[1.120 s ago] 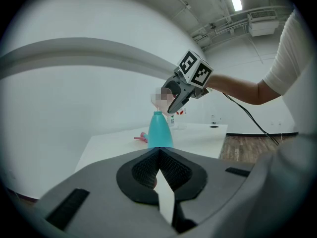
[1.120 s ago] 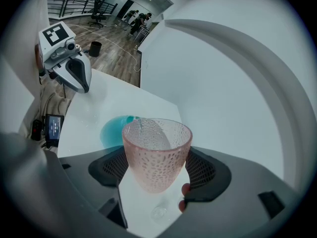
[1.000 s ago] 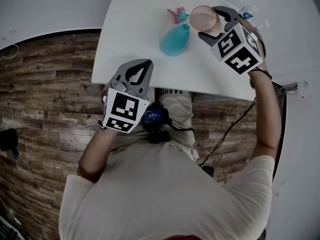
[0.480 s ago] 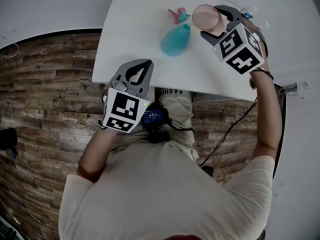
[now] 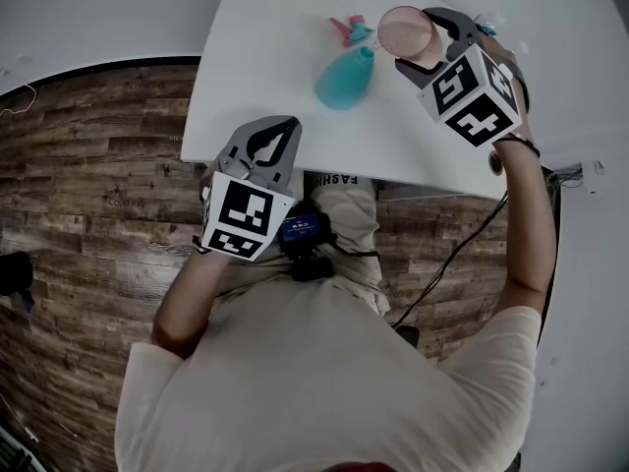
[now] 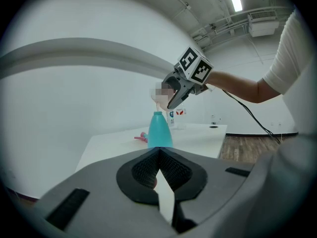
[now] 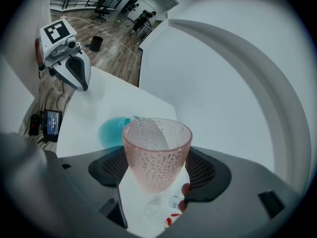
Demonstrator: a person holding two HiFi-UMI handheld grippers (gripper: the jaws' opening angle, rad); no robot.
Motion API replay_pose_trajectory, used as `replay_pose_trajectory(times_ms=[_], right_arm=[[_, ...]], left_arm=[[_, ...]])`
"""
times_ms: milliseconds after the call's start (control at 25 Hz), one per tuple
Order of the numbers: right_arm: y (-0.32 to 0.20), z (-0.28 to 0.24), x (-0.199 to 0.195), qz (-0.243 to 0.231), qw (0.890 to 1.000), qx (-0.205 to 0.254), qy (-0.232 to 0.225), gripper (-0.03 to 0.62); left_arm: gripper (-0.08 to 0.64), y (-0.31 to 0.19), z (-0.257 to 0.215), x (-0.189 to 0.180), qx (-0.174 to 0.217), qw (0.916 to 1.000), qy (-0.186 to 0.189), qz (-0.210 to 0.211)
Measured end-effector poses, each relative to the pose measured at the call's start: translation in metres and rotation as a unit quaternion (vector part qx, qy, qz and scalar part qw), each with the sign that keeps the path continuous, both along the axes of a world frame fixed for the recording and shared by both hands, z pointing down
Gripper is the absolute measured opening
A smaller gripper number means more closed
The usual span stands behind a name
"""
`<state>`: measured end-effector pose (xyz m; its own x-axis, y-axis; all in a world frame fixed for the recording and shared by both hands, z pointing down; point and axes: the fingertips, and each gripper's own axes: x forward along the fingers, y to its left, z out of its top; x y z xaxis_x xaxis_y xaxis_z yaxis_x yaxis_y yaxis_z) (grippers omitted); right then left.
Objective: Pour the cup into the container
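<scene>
Right gripper view: the pink cup (image 7: pixel 156 152) is being clamped by the right gripper (image 7: pixel 157 175) and tilted above the teal container (image 7: pixel 113 131), upright on the table (image 5: pixel 285 57). Pouring is judged as beginning, so a steeper tilt over the narrow neck is being called for. The left gripper (image 6: pixel 158 175) is being held closed, empty, at the table's edge.

One pink cup (image 5: pixel 405 32), one teal container (image 5: pixel 344 79) and one pink-and-teal piece (image 5: pixel 349 29) are counted, plus two grippers: left gripper (image 6: pixel 158 155), right gripper (image 7: pixel 157 168).
</scene>
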<state>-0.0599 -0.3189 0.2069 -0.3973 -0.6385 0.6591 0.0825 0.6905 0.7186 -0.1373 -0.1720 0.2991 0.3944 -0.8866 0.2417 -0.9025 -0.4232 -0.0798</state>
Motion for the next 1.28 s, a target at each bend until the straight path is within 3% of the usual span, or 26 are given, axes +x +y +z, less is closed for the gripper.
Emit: replay_pose_trajectory(times_ms=[1280], right_arm=[[0.000,-0.022,-0.002,-0.001,0.999,0.029,0.015,0.360]], left_arm=[[0.011,0.002,-0.003,-0.002,0.004,1.0000,0.001,0.001]])
